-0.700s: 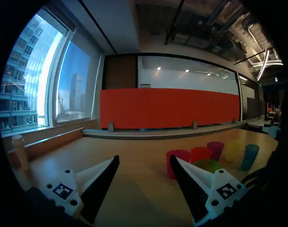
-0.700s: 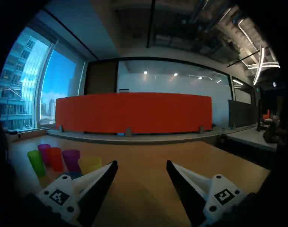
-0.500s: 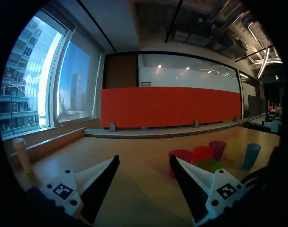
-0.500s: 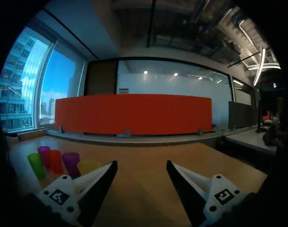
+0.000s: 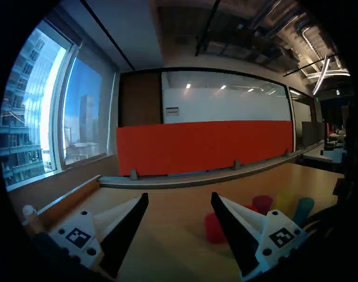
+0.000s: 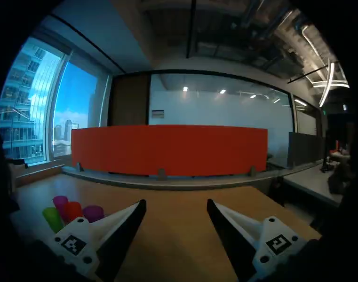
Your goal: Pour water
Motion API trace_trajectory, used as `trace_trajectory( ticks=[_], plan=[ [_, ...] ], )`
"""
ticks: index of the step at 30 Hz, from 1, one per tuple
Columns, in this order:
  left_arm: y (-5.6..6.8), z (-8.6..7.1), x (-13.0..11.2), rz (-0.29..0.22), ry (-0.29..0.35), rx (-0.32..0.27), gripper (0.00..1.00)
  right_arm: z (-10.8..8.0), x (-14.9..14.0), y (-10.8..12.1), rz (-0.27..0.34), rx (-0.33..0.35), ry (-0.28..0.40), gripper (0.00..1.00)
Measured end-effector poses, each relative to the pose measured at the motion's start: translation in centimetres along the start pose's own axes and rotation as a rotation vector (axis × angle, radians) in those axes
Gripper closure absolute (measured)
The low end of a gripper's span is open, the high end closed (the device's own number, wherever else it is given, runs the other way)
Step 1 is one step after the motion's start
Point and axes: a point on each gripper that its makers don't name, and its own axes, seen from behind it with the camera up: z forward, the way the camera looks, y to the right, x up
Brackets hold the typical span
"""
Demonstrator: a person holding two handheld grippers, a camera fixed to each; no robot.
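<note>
The left gripper (image 5: 179, 194) was spread wide with nothing between its fingers, held above a wooden table (image 5: 175, 220). Close by its right finger stood a red cup (image 5: 213, 228). Farther right, a magenta cup (image 5: 262, 203), a yellow cup (image 5: 284, 201) and a teal cup (image 5: 303, 210) were grouped together, partly hidden by that finger. A small capped bottle (image 5: 28, 214) stood at the table's far left edge. The right gripper (image 6: 176, 202) was likewise spread and empty over the table. By its left finger were a green cup (image 6: 52, 219) and a purple cup (image 6: 92, 212), among other cups. An orange partition (image 5: 202, 145) ran along the far side, with a large window (image 5: 33, 122) to the left.
</note>
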Motion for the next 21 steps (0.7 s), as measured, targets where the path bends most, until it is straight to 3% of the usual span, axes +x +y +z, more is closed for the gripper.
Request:
trace_trajectory(
  ticks=[11,21],
  plan=[
    [0.2,1.0,5.0,0.002,-0.015,-0.05,0.01,0.5,3.6,-0.1,0.026,0.04,-0.031,0.0],
    [0.4,1.6,9.2,-0.003,-0.007,-0.094,0.01,0.9,7.4,-0.3,0.006,0.066,-0.032,0.0]
  ],
)
